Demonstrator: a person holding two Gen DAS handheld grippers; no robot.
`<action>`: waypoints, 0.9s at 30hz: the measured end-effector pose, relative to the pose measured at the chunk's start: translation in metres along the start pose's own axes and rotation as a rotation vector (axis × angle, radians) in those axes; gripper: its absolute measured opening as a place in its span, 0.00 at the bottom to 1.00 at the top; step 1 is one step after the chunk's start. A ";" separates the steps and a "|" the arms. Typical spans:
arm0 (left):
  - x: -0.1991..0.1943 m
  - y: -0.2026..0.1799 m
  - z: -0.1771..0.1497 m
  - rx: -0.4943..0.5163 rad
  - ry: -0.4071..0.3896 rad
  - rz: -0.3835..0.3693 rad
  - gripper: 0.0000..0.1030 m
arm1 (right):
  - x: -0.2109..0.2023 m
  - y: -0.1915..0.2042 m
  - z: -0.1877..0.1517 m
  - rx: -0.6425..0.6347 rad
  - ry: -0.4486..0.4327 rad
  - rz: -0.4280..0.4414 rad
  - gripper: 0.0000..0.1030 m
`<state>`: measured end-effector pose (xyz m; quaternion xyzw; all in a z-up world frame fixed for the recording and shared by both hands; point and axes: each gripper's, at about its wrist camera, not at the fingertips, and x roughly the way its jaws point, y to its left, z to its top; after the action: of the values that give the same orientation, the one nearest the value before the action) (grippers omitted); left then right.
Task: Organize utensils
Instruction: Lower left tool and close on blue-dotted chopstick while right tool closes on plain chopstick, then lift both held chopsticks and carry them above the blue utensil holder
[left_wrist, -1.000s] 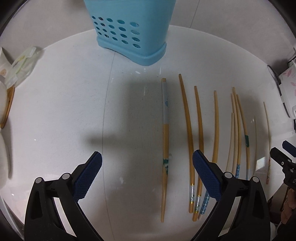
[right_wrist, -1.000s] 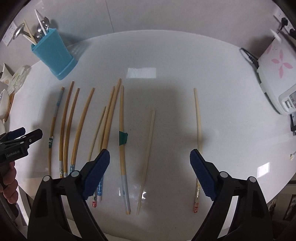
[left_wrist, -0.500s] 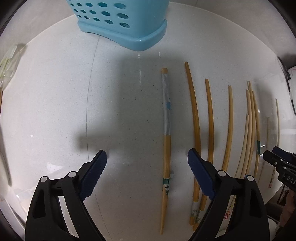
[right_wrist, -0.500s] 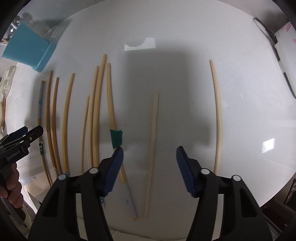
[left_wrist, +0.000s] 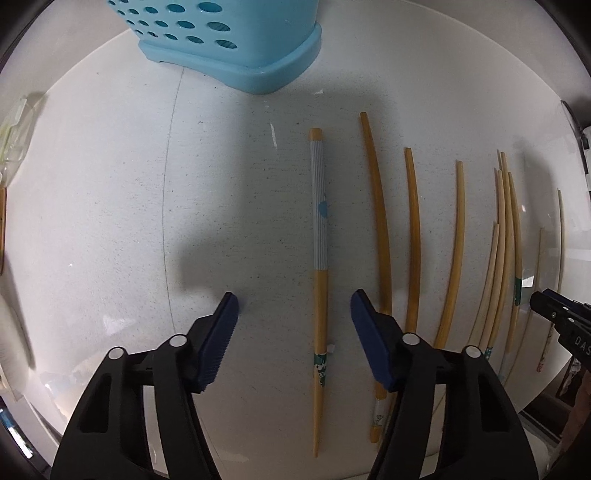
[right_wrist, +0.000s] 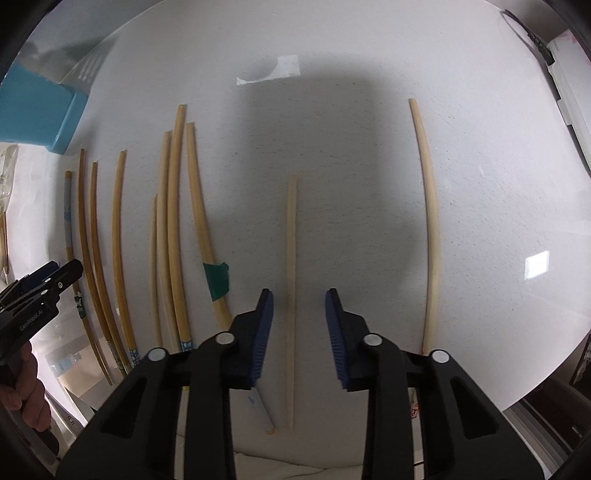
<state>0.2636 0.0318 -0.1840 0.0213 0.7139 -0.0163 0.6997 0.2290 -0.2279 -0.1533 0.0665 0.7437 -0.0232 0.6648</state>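
Several bamboo chopsticks lie side by side on a white round table (left_wrist: 110, 221). My left gripper (left_wrist: 294, 308) is open, low over the table, with its jaws on either side of a chopstick with a striped blue-white wrap (left_wrist: 320, 236). My right gripper (right_wrist: 299, 308) is open, its jaws on either side of a pale plain chopstick (right_wrist: 291, 258). Neither holds anything. A light-blue perforated utensil holder (left_wrist: 236, 40) stands at the far side; it also shows in the right wrist view (right_wrist: 33, 118).
A chopstick with green tape (right_wrist: 207, 240) lies just left of my right gripper. Another pale chopstick (right_wrist: 430, 221) lies to its right. A white appliance (right_wrist: 569, 92) sits at the far right edge. Wrapped packets (left_wrist: 14, 136) lie at the left edge.
Both grippers have moved down and forward toward the table. Their jaws have narrowed but stay open, the left around the striped chopstick, the right around the pale one.
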 end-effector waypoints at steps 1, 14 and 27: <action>-0.002 -0.002 0.001 -0.004 0.004 0.000 0.52 | 0.002 -0.003 0.004 0.000 0.005 0.000 0.16; -0.018 0.003 0.004 -0.025 0.031 -0.020 0.06 | 0.008 0.003 0.004 -0.027 0.015 -0.007 0.03; -0.049 0.015 -0.018 -0.019 -0.033 -0.040 0.06 | -0.015 0.011 -0.020 -0.038 -0.060 0.007 0.03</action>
<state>0.2474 0.0475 -0.1342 -0.0001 0.7028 -0.0237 0.7110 0.2124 -0.2152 -0.1353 0.0558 0.7235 -0.0087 0.6880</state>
